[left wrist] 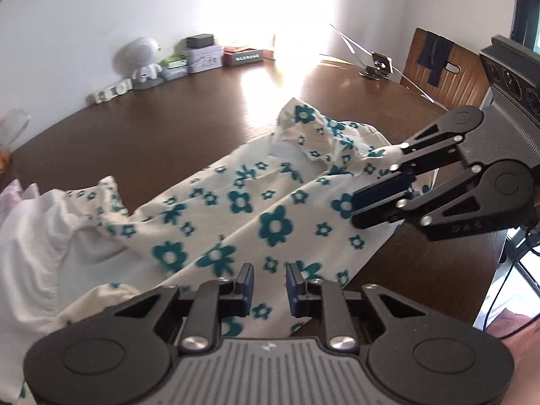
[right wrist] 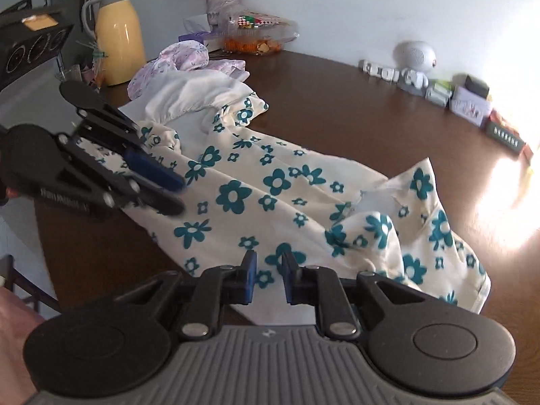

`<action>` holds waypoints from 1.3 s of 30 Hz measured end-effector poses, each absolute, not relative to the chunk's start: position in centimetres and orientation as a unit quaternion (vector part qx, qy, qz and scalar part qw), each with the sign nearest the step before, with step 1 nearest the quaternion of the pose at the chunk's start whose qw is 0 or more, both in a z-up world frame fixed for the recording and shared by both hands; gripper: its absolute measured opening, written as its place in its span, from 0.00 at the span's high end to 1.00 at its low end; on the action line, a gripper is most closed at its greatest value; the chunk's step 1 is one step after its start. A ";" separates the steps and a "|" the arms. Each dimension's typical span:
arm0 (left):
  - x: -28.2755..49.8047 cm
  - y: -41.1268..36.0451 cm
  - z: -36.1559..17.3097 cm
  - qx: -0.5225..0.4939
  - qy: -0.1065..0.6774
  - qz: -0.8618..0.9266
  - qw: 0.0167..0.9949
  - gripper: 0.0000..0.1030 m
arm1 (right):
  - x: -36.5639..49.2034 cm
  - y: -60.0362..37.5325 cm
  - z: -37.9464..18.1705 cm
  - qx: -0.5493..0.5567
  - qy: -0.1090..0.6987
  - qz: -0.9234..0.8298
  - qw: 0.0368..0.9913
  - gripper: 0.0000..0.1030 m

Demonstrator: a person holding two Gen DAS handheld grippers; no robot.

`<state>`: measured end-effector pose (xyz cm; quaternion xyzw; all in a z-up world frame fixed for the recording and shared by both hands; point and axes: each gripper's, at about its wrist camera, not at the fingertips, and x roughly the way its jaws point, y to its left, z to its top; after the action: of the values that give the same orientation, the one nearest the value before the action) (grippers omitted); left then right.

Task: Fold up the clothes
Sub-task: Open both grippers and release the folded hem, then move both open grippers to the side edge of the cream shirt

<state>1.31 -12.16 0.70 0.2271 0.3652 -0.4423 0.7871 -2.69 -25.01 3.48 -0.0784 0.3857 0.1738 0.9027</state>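
Note:
A cream garment with teal flowers (left wrist: pixel 256 209) lies rumpled across the brown table (left wrist: pixel 162 128); it also shows in the right wrist view (right wrist: pixel 287 199). My left gripper (left wrist: pixel 269 285) is open just above the cloth near its front edge, with nothing between the pads. My right gripper (right wrist: pixel 268 278) is open too, low over the cloth's near edge. In the left wrist view the right gripper (left wrist: pixel 381 202) hovers over the garment's right side. In the right wrist view the left gripper (right wrist: pixel 168 192) hovers over its left side.
A white garment (right wrist: pixel 189 96) and a lilac one (right wrist: pixel 182 57) are piled at the table's left end. A yellow jug (right wrist: pixel 118 33), vase, snack packs, white speaker figure (left wrist: pixel 143 62) and small boxes line the wall. A wooden chair (left wrist: pixel 438 67) stands at the far right.

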 end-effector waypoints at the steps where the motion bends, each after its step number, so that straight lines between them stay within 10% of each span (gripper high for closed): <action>1: 1.4 -12.8 0.1 0.236 0.365 -0.435 0.789 0.81 | -2.6 -25.0 3.2 -0.088 0.382 0.169 0.904 0.85; 39: 8.8 5.1 0.1 0.173 0.412 -0.285 0.848 0.77 | -5.6 -36.6 0.4 0.029 0.411 0.008 0.911 0.80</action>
<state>8.79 5.05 0.14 0.1728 0.4121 -0.2846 0.8481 -5.57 -36.58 0.37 0.0292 0.4107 0.0080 0.9113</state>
